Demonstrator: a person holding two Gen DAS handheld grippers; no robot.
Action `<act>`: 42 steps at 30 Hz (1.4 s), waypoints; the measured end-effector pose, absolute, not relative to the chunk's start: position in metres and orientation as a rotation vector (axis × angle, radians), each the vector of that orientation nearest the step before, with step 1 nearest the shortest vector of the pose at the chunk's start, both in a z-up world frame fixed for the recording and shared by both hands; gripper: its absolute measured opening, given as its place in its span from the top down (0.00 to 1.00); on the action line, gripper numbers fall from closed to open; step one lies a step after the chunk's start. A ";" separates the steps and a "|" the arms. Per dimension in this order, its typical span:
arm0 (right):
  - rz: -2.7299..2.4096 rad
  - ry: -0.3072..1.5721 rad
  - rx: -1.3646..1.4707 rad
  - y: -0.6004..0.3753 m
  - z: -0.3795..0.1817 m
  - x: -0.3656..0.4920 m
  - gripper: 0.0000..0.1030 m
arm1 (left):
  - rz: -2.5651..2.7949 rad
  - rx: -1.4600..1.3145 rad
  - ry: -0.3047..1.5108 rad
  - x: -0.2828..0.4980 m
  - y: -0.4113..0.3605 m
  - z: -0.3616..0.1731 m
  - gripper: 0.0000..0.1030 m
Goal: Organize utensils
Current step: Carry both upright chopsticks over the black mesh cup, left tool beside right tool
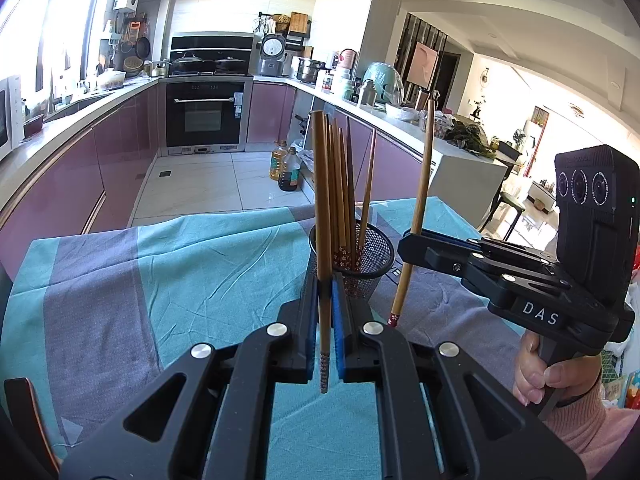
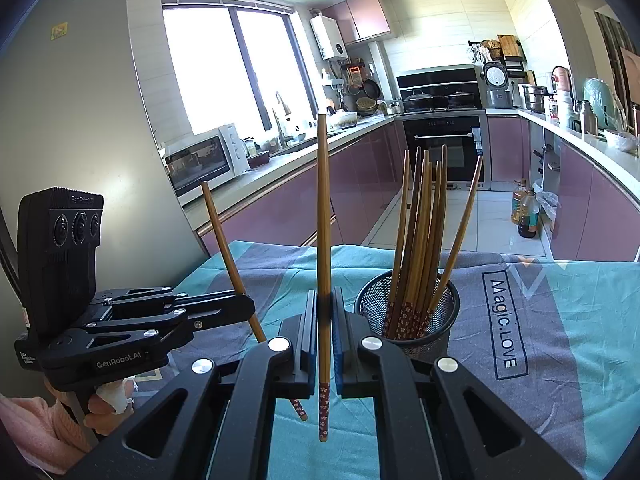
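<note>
Left tool [image 1: 325,308] and right tool [image 2: 325,320] each clamp one chopstick [image 1: 322,216] low; light, stiff, slippery—grip mid-shaft.

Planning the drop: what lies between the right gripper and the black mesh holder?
In the right wrist view, only bare teal-and-grey cloth separates the right gripper from the black mesh holder.

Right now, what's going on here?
A person holds a tool in each hand over a table with a teal and grey cloth. The left tool is shut on one upright chopstick; the right tool is shut on another chopstick. The black mesh cup beside them already holds a bundle of chopsticks.
</note>
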State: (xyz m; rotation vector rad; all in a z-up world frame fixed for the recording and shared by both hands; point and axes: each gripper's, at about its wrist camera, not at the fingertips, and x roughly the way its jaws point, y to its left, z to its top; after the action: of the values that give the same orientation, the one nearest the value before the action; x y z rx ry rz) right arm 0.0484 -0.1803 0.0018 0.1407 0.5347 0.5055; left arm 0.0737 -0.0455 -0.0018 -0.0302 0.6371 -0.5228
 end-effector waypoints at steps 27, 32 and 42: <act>0.505 0.530 0.141 -0.181 0.003 0.049 0.94 | -0.533 -0.020 0.626 0.073 -0.047 0.002 0.93; 0.506 0.531 0.142 -0.182 0.003 0.049 0.94 | -0.534 -0.020 0.626 0.074 -0.047 0.003 0.93; 0.501 0.522 0.141 -0.182 0.009 0.051 0.94 | -0.535 -0.018 0.619 0.074 -0.047 0.004 0.93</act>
State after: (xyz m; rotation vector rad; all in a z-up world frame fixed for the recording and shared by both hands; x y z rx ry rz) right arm 0.0507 -0.1815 0.0093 0.1409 0.5216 0.5013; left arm 0.0738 -0.0467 0.0036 -0.0178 0.6194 -0.5350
